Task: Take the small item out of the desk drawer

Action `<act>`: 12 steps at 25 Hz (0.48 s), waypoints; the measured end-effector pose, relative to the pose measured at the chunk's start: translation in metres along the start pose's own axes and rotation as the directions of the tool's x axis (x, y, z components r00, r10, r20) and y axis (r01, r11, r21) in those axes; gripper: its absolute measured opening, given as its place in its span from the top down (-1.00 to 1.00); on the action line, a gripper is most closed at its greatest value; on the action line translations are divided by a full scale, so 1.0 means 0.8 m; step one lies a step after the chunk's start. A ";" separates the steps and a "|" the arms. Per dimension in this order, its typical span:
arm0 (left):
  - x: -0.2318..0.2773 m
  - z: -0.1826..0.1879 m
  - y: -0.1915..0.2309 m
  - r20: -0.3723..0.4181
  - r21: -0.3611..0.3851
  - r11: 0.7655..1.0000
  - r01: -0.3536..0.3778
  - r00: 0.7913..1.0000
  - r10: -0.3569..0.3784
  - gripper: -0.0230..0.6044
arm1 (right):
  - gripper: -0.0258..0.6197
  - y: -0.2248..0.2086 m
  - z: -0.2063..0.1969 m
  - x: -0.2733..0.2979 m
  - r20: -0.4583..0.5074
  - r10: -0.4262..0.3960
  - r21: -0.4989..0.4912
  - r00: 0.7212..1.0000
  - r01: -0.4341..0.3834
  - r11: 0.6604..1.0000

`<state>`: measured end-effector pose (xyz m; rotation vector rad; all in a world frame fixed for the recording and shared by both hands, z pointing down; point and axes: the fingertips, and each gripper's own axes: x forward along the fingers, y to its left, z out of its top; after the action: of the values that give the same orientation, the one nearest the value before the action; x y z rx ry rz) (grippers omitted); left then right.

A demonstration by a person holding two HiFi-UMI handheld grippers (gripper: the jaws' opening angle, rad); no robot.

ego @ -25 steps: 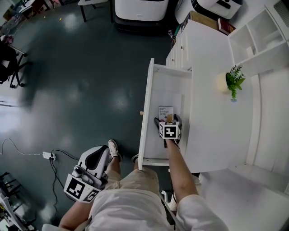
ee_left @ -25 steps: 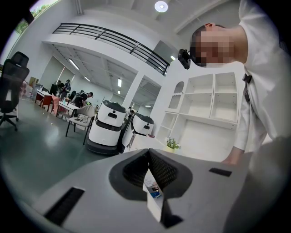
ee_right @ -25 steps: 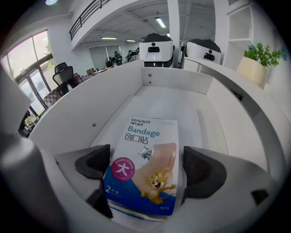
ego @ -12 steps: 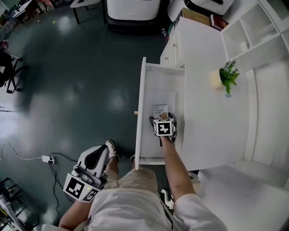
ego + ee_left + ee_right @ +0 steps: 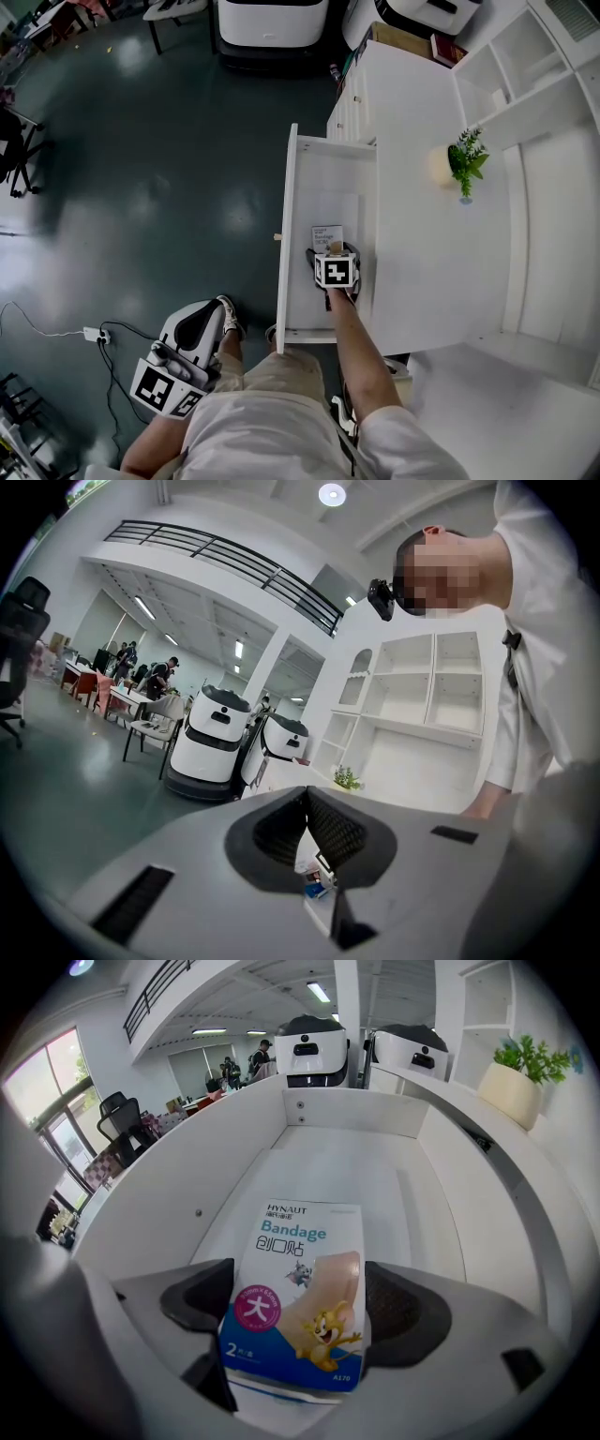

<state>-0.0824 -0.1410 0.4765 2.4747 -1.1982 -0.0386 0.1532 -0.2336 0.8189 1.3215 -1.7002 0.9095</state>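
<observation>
1. The white-and-blue bandage box (image 5: pixel 298 1279) is found lying mid-floor in the pulled-out white drawer (image 5: pixel 284 234).
2. It's straddled by the right gripper (image 5: pixel 330 251), with the jaws closing on either side.
3. The left gripper (image 5: pixel 307 799) is held clenched and empty, low beside the leg.

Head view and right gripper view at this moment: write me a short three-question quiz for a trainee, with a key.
1. What lies between the jaws of the right gripper? A) a bandage box B) a pair of scissors C) a mug
2. True or false: the drawer is pushed shut.
3. Fill in: the potted plant stands on top of the white ____.
Key: 1 A; the jaws are closing with the box between them, lying on the drawer floor. 2 False; it is pulled out. 3 desk.
</observation>
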 end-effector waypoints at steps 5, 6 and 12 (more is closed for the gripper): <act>0.001 0.000 -0.004 -0.002 0.004 1.000 0.016 1.000 -0.016 0.87 | -0.47 0.001 -0.008 -0.008 0.016 0.018 0.038 1.000 -0.018 0.999; 0.001 -0.001 -0.004 -0.004 0.004 1.000 0.018 1.000 -0.018 0.87 | -0.47 0.002 -0.009 -0.010 0.022 0.020 0.042 1.000 -0.021 0.999; 0.002 0.000 -0.010 -0.005 0.012 0.999 0.039 0.999 -0.039 0.87 | -0.48 0.003 -0.005 -0.026 0.057 0.020 0.061 0.998 -0.024 0.998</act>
<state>-0.0756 -0.1379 0.4741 2.5076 -1.1511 -0.0363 0.1548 -0.2208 0.8021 1.3840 -1.7454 0.9523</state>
